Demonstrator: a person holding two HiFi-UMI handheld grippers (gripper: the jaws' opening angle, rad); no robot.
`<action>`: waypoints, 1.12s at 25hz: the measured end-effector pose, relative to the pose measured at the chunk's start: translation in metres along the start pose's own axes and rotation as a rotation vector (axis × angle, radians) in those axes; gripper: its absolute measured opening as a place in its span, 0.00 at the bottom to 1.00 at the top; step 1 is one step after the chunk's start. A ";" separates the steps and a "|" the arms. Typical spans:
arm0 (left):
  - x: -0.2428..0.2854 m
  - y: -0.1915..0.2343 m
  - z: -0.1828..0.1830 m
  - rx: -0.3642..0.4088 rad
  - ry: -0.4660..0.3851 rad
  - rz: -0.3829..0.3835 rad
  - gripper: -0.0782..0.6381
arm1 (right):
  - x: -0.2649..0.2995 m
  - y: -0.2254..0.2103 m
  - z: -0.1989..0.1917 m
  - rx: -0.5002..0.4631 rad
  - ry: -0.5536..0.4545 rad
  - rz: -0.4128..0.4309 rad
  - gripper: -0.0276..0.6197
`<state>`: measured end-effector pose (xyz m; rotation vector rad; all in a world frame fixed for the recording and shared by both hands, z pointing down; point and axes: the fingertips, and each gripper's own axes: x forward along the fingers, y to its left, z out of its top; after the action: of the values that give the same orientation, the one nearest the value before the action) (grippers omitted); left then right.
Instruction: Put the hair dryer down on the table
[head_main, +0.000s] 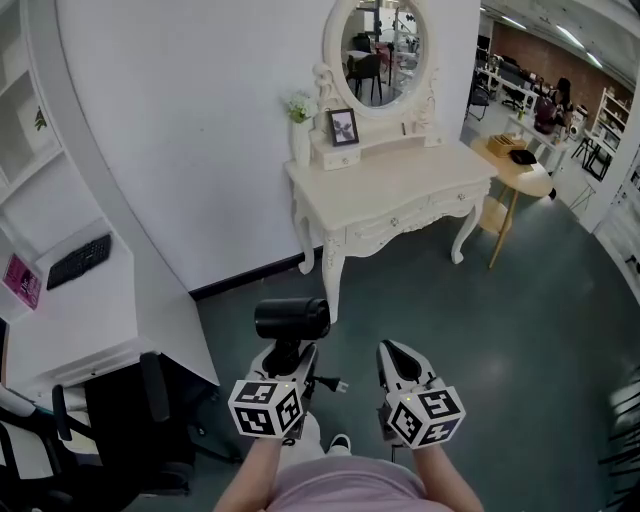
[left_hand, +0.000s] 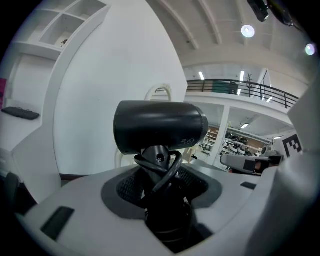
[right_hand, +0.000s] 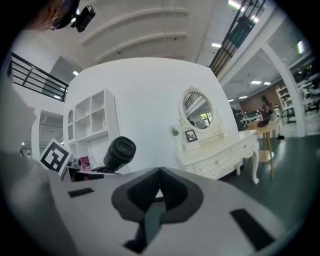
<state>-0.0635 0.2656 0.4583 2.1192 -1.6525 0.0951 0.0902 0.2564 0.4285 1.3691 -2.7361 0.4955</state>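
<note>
A black hair dryer stands upright in my left gripper, whose jaws are shut on its handle. In the left gripper view the barrel lies crosswise above the jaws, and the black cord is looped round the handle. The plug hangs beside the gripper over the floor. My right gripper is level with the left one and to its right, shut with nothing in it. Its pads meet at the tips in the right gripper view. The cream dressing table stands ahead, a good step beyond both grippers.
On the dressing table stand an oval mirror, a photo frame and a white vase. A round wooden side table is at its right. A white desk with a keyboard and a black chair are at my left.
</note>
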 end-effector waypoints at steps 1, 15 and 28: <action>0.001 0.001 0.001 -0.002 0.000 0.003 0.40 | 0.001 -0.002 0.001 0.000 -0.001 -0.003 0.05; 0.058 0.031 0.037 0.011 -0.003 0.019 0.40 | 0.051 -0.046 0.013 0.040 0.000 -0.028 0.05; 0.215 0.114 0.120 0.007 -0.016 -0.010 0.40 | 0.200 -0.117 0.066 0.060 -0.025 -0.091 0.05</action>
<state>-0.1356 0.0046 0.4543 2.1387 -1.6528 0.0819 0.0676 0.0163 0.4323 1.5154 -2.6843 0.5624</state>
